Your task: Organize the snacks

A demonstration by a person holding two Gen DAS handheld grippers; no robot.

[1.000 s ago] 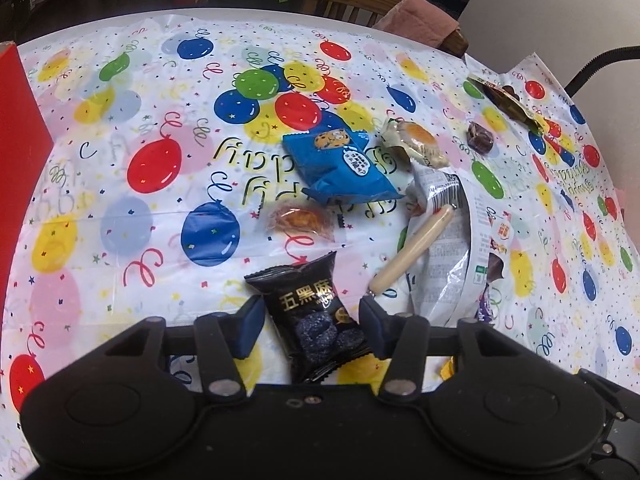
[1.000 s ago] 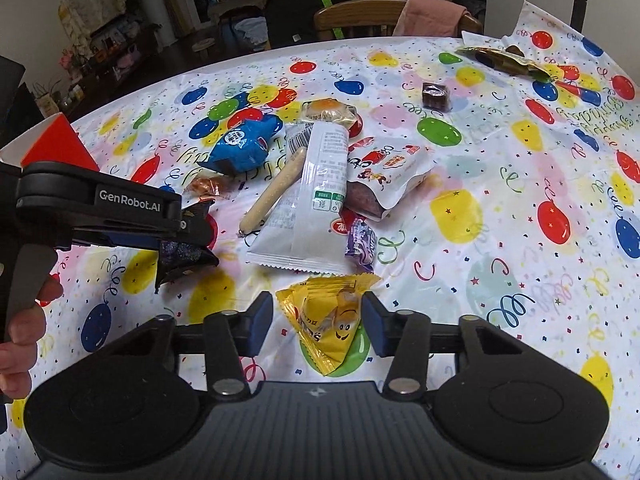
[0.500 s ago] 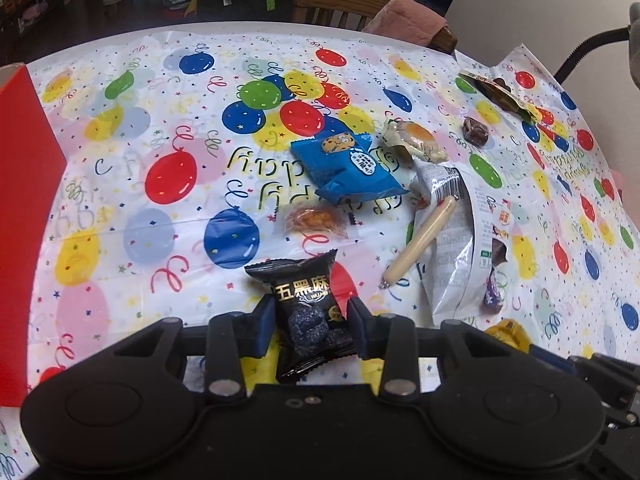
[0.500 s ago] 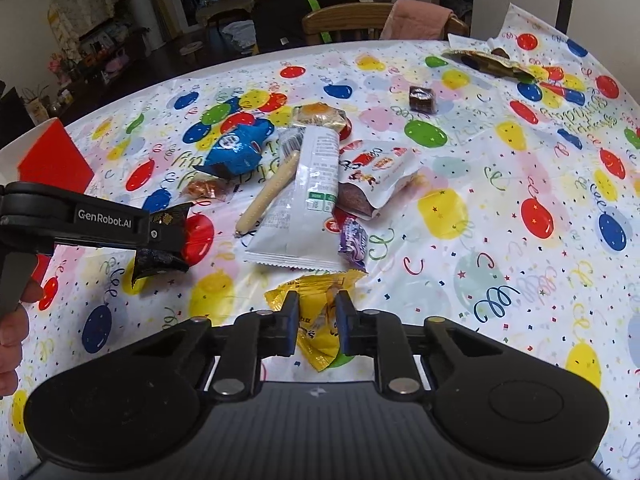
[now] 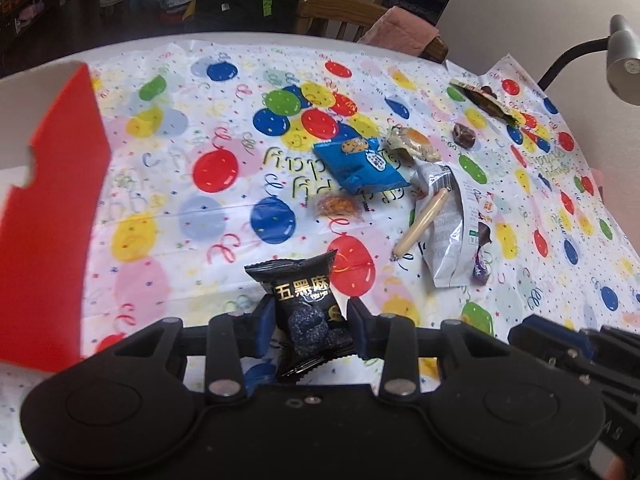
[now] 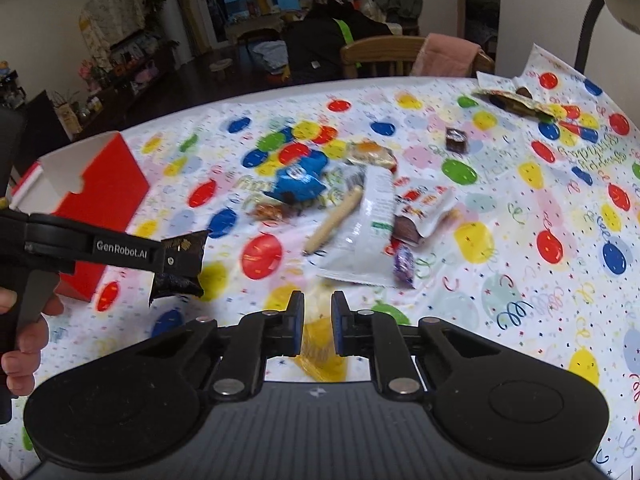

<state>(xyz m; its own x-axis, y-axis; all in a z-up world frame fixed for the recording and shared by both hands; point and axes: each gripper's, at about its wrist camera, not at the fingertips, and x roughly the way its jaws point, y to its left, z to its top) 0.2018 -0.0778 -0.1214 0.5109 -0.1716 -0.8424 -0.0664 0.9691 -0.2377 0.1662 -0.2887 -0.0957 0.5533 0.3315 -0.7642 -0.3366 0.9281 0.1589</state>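
The left hand-held gripper [image 5: 311, 322] clamps a black snack packet [image 5: 306, 306], its long axis running forward along the fingers, lifted off the bench [image 5: 168, 216]. The red box [image 5: 52, 208] stands just to its left, open top upward, so that side looks nearer for the drop. The right hand-held gripper [image 6: 317, 326], farther from the box, pinches a yellow snack packet [image 6: 320, 350] between narrowed fingers.

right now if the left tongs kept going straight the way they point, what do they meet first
Probably the small orange snack on the tablecloth, with the blue packet just beyond. The left tongs hold the black sesame packet above the cloth, so depth is uncertain.
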